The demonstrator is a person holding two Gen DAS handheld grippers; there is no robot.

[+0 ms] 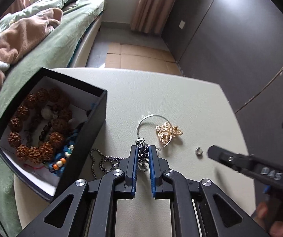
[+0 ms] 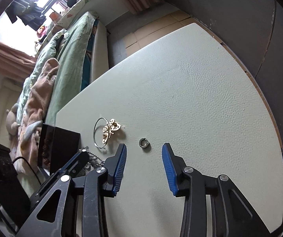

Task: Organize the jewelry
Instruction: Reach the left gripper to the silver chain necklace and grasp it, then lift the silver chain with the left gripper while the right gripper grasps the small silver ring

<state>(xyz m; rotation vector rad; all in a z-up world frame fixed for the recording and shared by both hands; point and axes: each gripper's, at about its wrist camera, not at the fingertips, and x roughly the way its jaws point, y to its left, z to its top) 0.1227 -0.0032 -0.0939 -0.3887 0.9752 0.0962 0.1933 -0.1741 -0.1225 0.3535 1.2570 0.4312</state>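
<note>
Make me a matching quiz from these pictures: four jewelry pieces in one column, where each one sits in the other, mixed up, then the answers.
Column one:
1. silver chain
2. gold butterfly brooch
3. brown bead bracelet
4. small silver ring

Column two:
A. inside the black box
B. on the table, ahead of the open right gripper
C. partly between the left gripper's jaws
D. lying on the thin silver hoop

Pairs: 1-C, 2-D, 3-A, 4-B
</note>
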